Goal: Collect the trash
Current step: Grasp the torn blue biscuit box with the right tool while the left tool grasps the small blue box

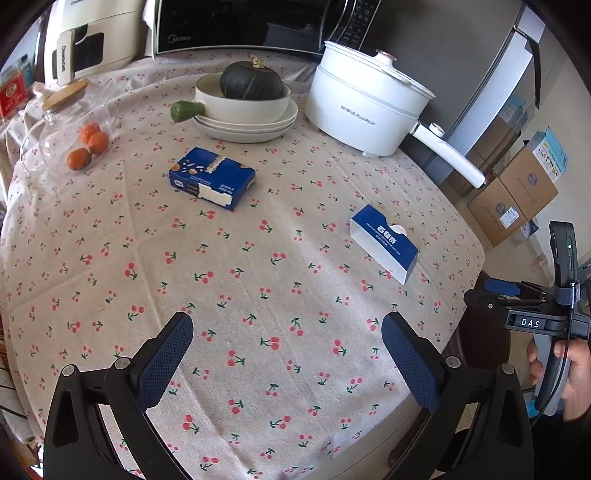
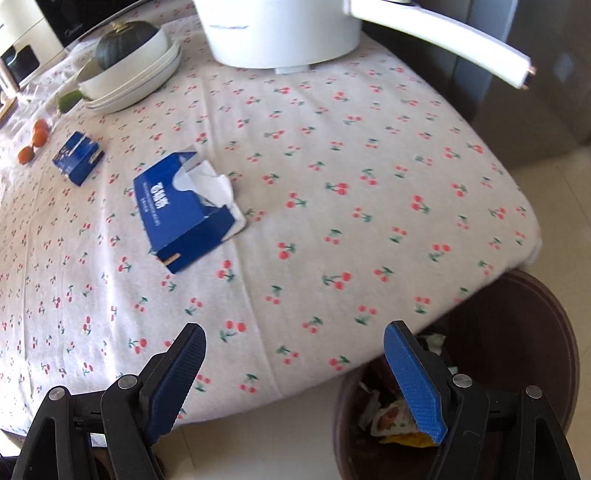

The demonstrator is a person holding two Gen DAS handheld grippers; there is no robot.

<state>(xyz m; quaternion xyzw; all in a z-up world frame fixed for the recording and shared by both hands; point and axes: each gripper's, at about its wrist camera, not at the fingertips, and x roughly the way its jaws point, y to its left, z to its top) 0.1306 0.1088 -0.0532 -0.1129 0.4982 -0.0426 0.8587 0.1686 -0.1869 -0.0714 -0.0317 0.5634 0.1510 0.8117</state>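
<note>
Both grippers empty, jaws spread wide. My left gripper hovers low over bare cloth at the bottom of its frame; my right gripper sits at the table edge, bottom centre of its frame, with the bin directly below its right finger, already holding wrappers. I judge the bin is kept under the edge so trash has a short way to go. Two blue boxes remain on the table: the torn box, left of centre in the right view, lies open with its white liner spilling out toward the pot; the far box, upper left of centre in the left view, lies flat near the plates. The torn box is nearer the right gripper, so I'd take it first. Jar and squash are not trash.
</note>
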